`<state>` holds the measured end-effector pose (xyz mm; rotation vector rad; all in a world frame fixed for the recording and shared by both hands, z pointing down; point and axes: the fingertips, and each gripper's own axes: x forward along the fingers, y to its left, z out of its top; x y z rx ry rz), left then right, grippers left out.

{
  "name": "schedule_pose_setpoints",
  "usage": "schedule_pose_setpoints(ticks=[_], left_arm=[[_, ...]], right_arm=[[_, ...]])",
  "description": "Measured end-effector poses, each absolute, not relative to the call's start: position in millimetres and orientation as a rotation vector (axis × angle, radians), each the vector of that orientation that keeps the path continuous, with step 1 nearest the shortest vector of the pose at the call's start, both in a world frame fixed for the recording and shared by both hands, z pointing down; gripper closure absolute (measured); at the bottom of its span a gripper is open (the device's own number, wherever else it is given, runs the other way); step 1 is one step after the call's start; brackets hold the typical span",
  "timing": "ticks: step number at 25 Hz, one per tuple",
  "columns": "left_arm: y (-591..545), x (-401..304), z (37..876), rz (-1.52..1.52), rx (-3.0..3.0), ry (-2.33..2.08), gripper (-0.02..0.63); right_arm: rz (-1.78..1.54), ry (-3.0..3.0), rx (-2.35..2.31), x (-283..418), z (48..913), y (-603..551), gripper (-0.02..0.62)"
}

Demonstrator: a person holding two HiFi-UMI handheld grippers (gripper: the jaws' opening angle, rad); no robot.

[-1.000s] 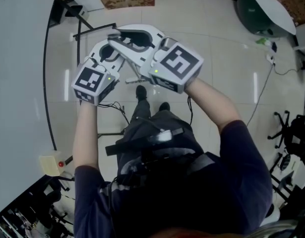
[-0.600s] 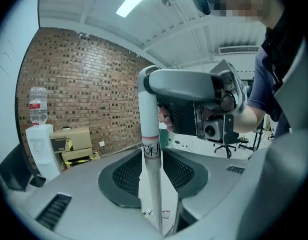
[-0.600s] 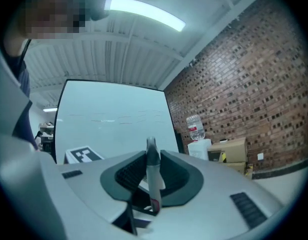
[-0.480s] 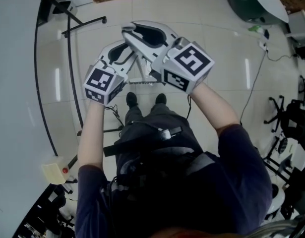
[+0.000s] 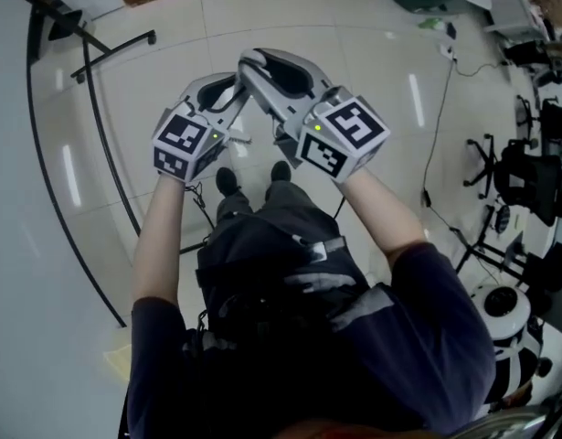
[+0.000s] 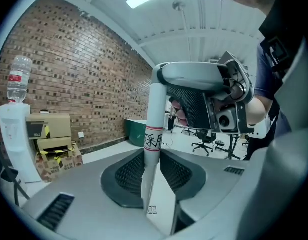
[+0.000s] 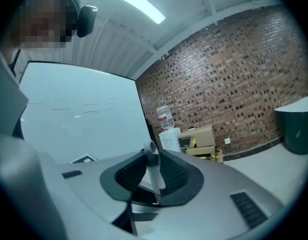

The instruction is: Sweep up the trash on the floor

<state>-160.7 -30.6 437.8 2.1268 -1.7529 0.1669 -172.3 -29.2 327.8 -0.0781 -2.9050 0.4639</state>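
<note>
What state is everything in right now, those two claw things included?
Left gripper: jaws just been closing, shut on the white handle.
Right gripper: jaws shut on the handle's top end.
White handle: roughly upright, held by both grippers.
Water bottle: sitting atop the white dispenser.

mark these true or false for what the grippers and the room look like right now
1. The left gripper is empty. False: it is shut on the white handle, and its jaws have just been closing on it.
2. The right gripper clamps the handle's top end. True.
3. The far wall is brick. True.
4. The water bottle lies on the floor. False: it stands on top of a white dispenser.
</note>
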Motion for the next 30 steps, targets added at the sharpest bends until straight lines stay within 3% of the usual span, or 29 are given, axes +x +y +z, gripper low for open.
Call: schedule_pose_setpoints(ticks=[12,19,30], left_arm=[[-57,-188,509,0.377,2.143,-1.630,0.506],[-85,-165,565,0.463,2.087,-1.547,0.505],[-158,-135,603,0.501,2.055,-1.545,0.505]], right_arm=[[0.675,-2.853,0.218,-183,402,-72,0.492],[0.749,-2.764,0.255,-157,458,-102,0.492],[0.614,-2.767,0.306,-128,491,-176,0.499]])
